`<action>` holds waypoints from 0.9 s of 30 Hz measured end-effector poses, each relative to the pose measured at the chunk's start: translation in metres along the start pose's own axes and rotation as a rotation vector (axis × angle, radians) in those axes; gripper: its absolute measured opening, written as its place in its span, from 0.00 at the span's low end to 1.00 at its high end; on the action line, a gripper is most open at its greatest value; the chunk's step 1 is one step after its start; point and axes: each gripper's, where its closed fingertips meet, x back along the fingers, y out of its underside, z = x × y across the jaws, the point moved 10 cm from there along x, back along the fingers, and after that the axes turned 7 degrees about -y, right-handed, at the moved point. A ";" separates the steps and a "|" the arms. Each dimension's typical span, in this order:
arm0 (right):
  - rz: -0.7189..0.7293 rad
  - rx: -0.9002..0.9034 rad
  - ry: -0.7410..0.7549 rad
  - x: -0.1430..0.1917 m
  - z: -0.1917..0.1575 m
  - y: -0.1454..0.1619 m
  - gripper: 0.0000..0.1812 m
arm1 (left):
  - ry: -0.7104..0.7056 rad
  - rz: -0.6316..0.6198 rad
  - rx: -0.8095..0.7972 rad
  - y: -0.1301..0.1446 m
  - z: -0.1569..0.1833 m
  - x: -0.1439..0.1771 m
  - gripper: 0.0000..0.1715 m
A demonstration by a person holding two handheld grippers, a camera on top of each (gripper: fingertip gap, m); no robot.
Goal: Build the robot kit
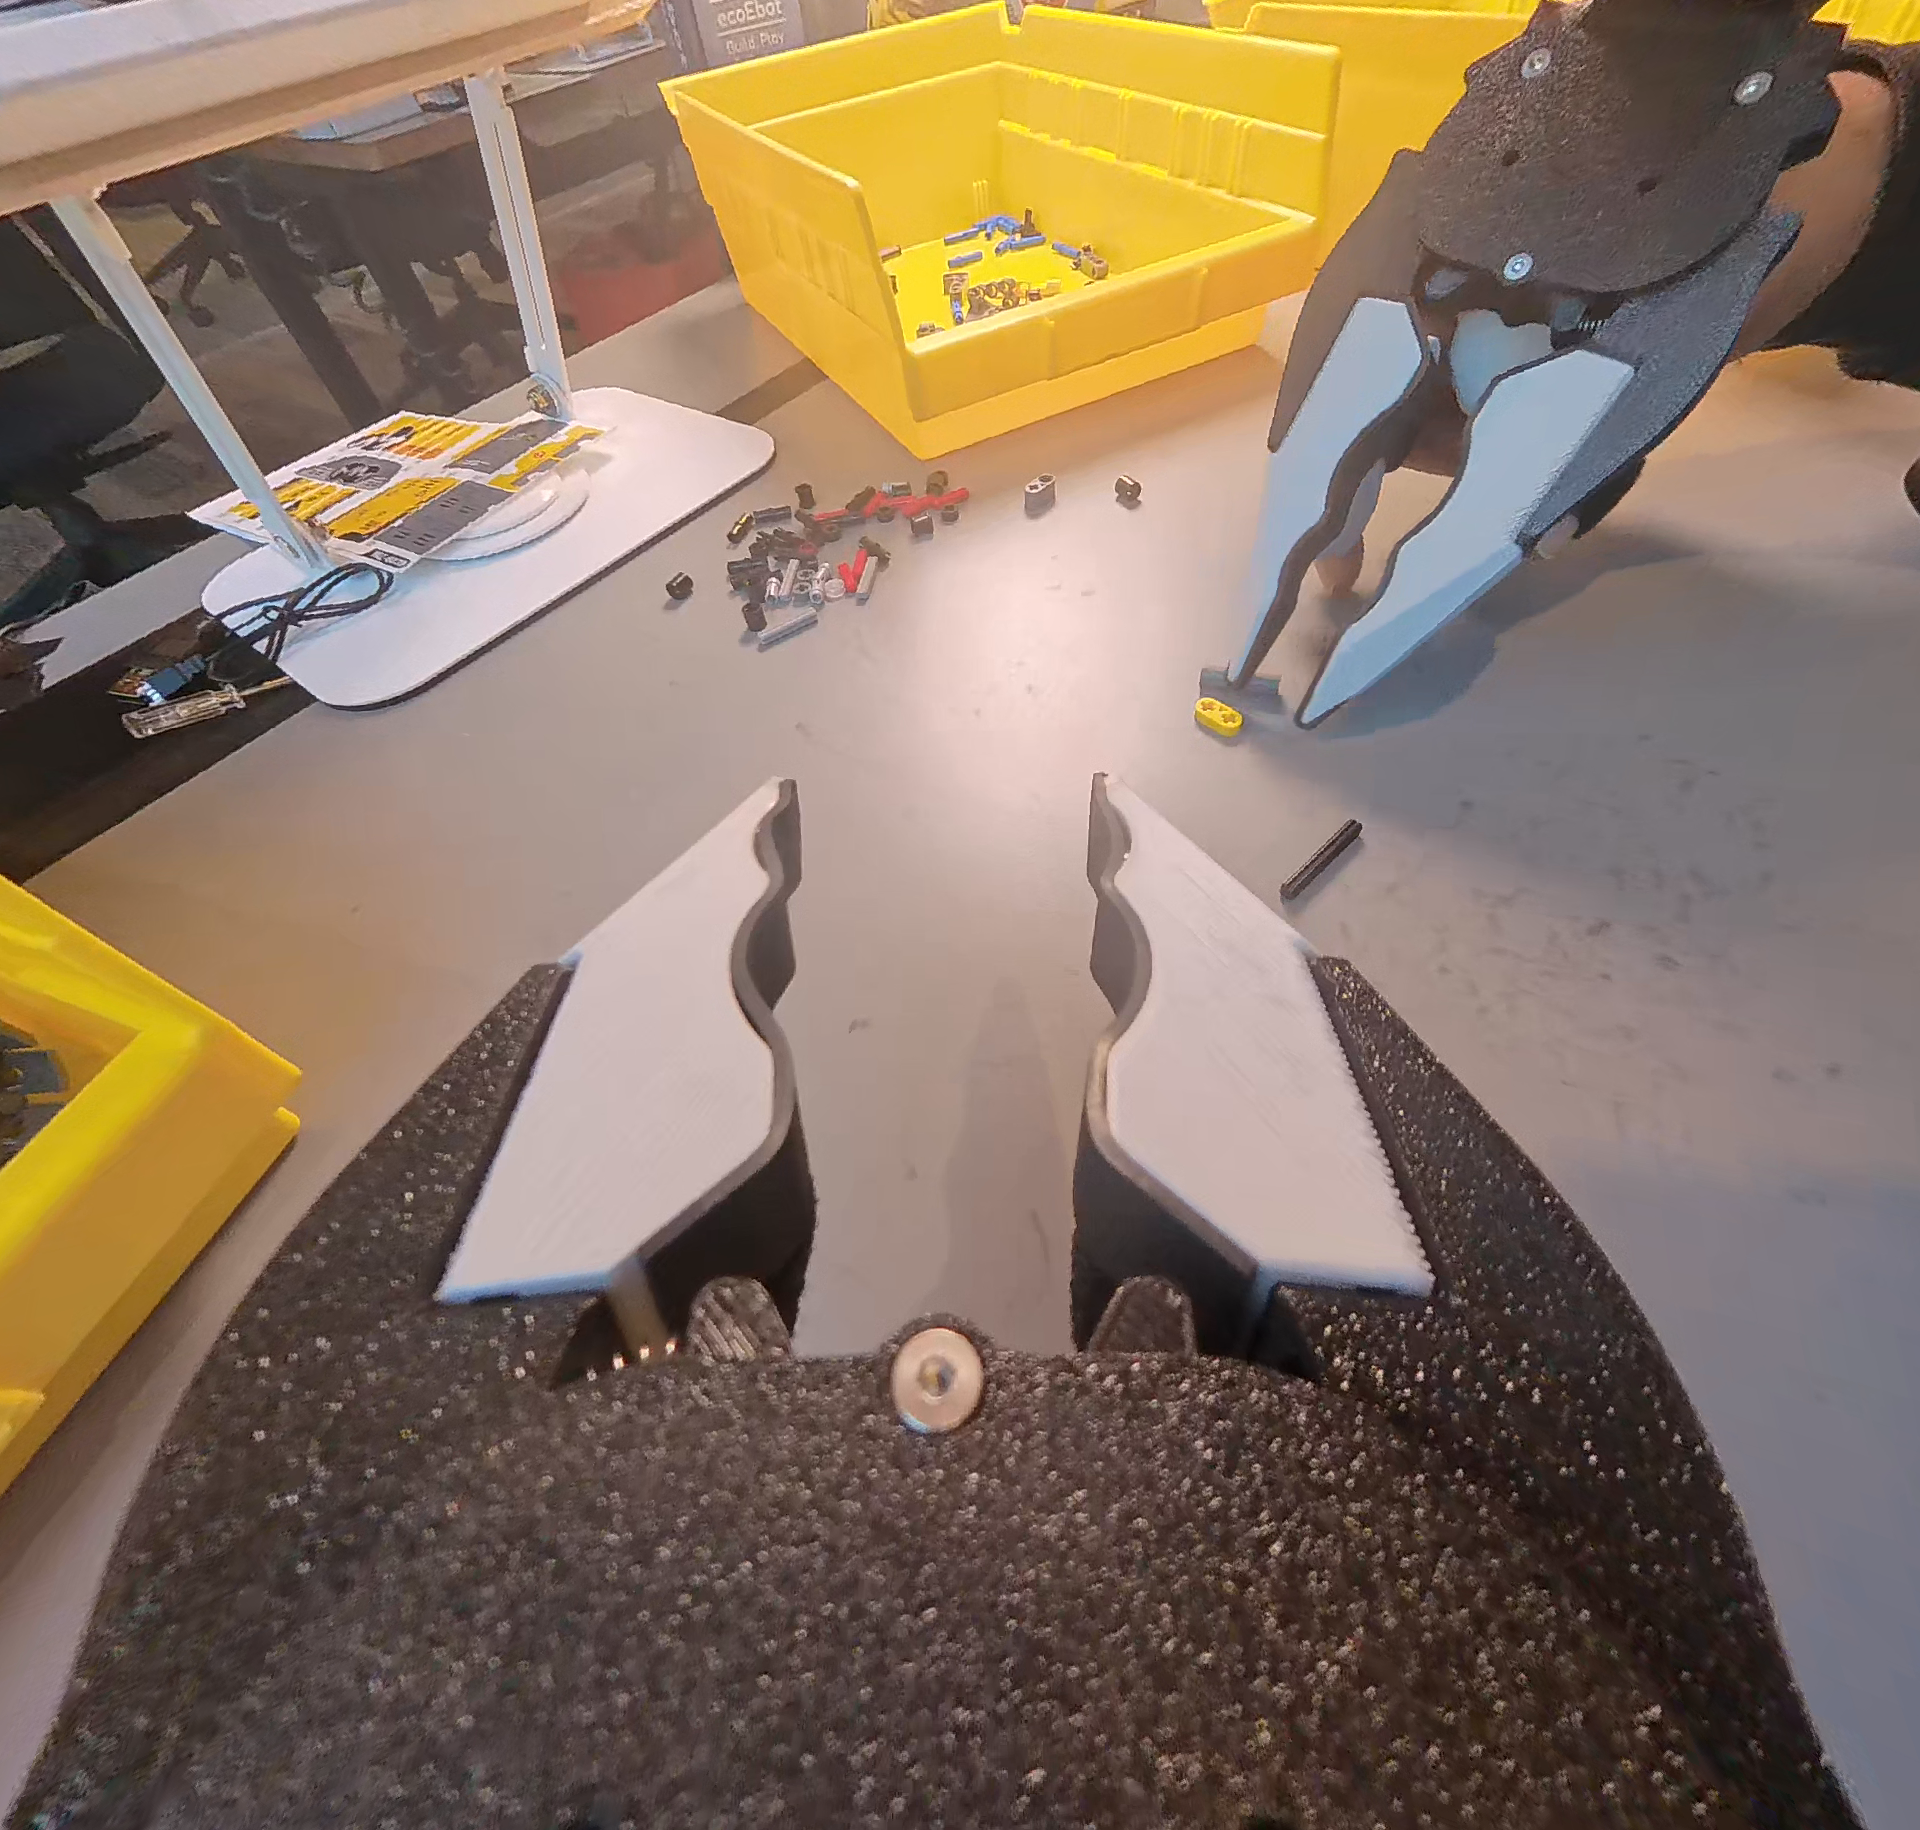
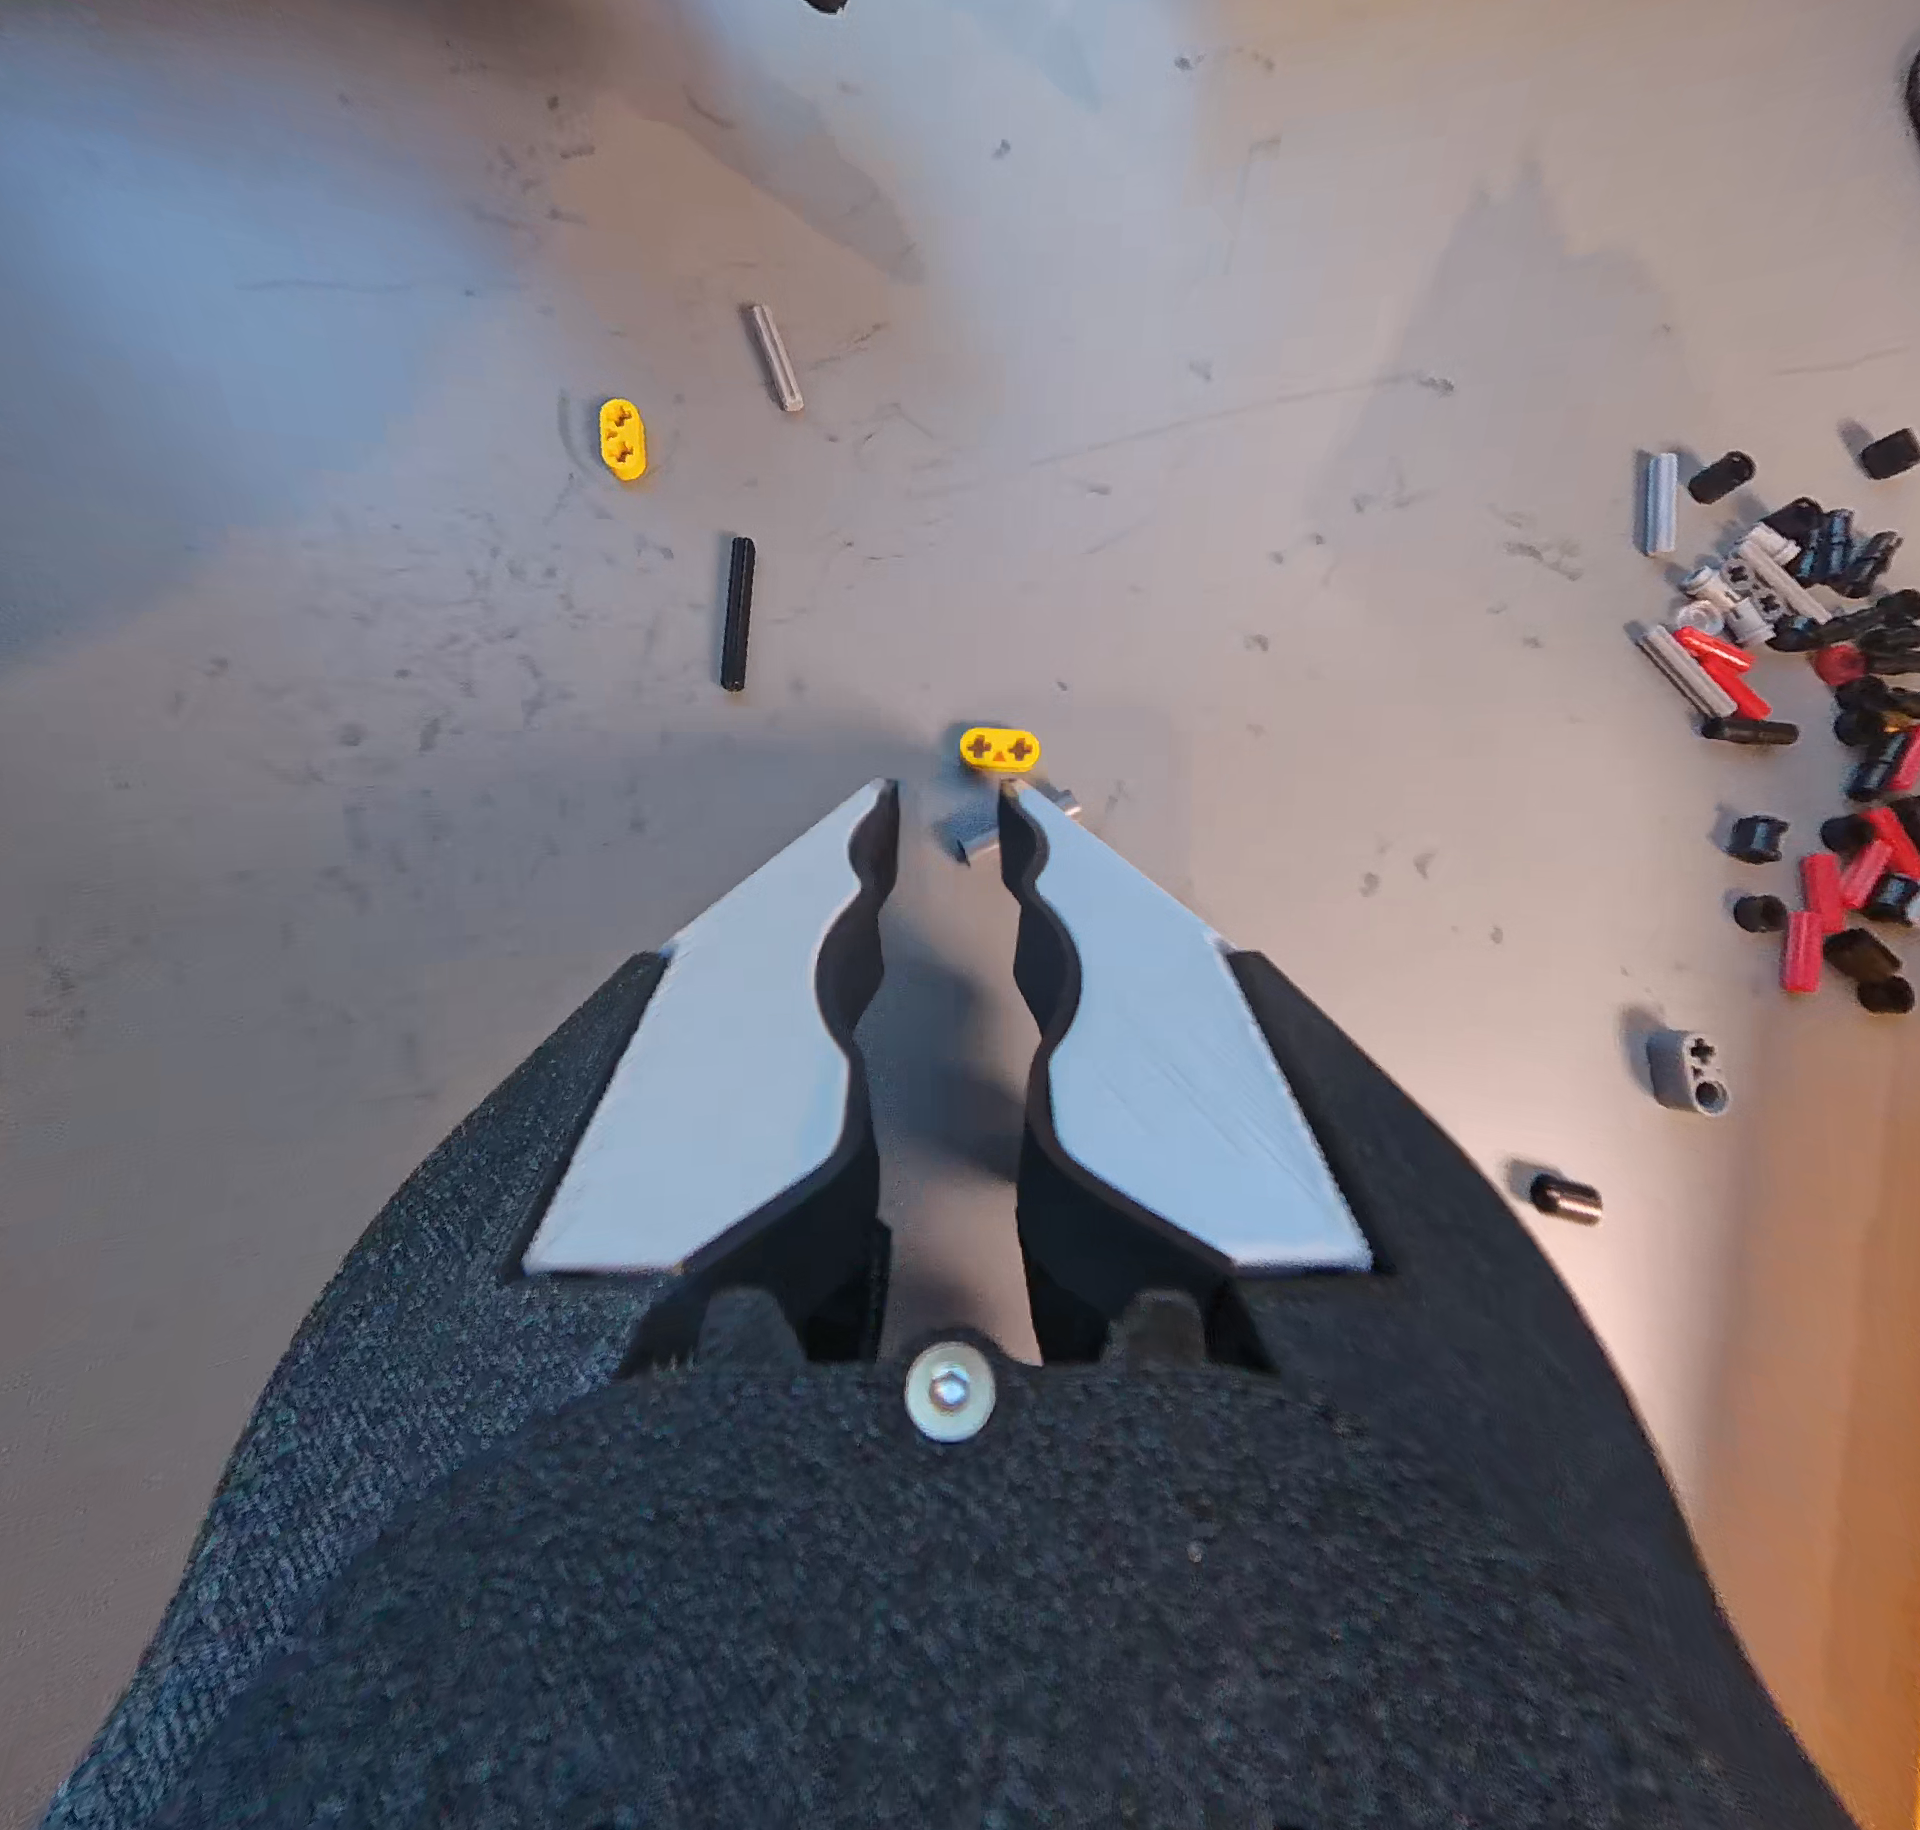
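Left gripper [image 1: 943, 814]: fingers apart, empty, above bare grey tabletop [image 1: 1558, 1053], frame centre. Right gripper [image 2: 948, 791]: fingers apart, tips down astride small grey plastic pin [image 2: 977, 830]; flat yellow two-hole plastic link [image 2: 998, 750] just beyond.

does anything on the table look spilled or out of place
Yes. A loose pile of small parts lies scattered on the grey table outside the yellow bin, with strays near the right tongs.

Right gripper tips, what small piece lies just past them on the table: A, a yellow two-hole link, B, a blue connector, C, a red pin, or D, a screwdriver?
A: a yellow two-hole link lies on the grey table just beyond the right gripper tips.
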 end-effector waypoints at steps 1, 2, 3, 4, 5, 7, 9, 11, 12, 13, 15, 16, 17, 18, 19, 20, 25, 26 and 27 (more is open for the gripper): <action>0.009 -0.014 0.005 0.001 0.001 0.001 0.13 | 0.000 -0.001 -0.002 0.000 0.000 0.000 0.32; 0.011 -0.028 0.020 0.002 0.003 0.002 0.17 | 0.001 -0.002 -0.004 0.000 0.000 0.000 0.32; 0.010 -0.039 0.029 0.002 0.005 0.003 0.19 | 0.002 -0.004 -0.005 0.000 0.001 0.000 0.32; 0.015 -0.044 0.030 0.002 0.006 0.002 0.20 | 0.004 -0.006 -0.007 0.000 0.001 0.000 0.32; 0.013 -0.050 0.030 0.001 0.007 0.002 0.20 | 0.004 -0.008 -0.008 0.000 0.001 -0.001 0.32; 0.001 -0.059 0.036 0.001 0.009 0.001 0.20 | 0.005 -0.010 -0.012 0.000 0.001 -0.001 0.32; -0.009 -0.056 0.044 0.001 0.009 0.001 0.19 | 0.004 -0.008 -0.016 0.000 0.002 -0.001 0.32; -0.026 -0.054 0.058 0.002 0.009 0.002 0.12 | 0.004 -0.008 -0.019 0.000 0.002 -0.001 0.32; -0.032 -0.057 0.055 0.002 0.009 0.003 0.07 | 0.005 -0.009 -0.021 0.000 0.002 -0.001 0.32; -0.038 -0.053 0.058 0.003 0.008 0.003 0.04 | 0.007 -0.011 -0.023 0.000 0.003 -0.001 0.32; -0.046 -0.046 0.055 0.004 0.007 0.004 0.04 | 0.013 -0.013 -0.030 0.001 0.004 -0.001 0.31; -0.050 -0.036 0.057 0.006 0.006 0.005 0.03 | 0.023 -0.011 -0.036 0.000 0.005 -0.001 0.30; -0.029 -0.012 0.060 0.008 0.003 0.003 0.03 | 0.050 -0.011 -0.035 0.000 0.007 0.000 0.28; 0.016 0.026 0.040 0.012 -0.002 -0.002 0.03 | 0.107 -0.013 -0.029 -0.001 0.012 0.001 0.25; 0.074 0.076 0.006 0.015 -0.011 -0.009 0.04 | 0.186 -0.014 -0.029 -0.004 0.019 0.004 0.23; 0.132 0.134 -0.022 0.017 -0.021 -0.017 0.03 | 0.260 -0.013 -0.041 -0.008 0.027 0.006 0.22; 0.220 0.274 -0.069 0.004 -0.053 -0.042 0.04 | 0.411 -0.043 -0.156 -0.014 0.061 0.006 0.16; 0.216 0.285 -0.086 0.001 -0.056 -0.044 0.04 | 0.408 -0.051 -0.168 -0.013 0.063 0.005 0.13; 0.213 0.293 -0.097 -0.001 -0.058 -0.045 0.04 | 0.413 -0.056 -0.170 -0.011 0.063 0.005 0.10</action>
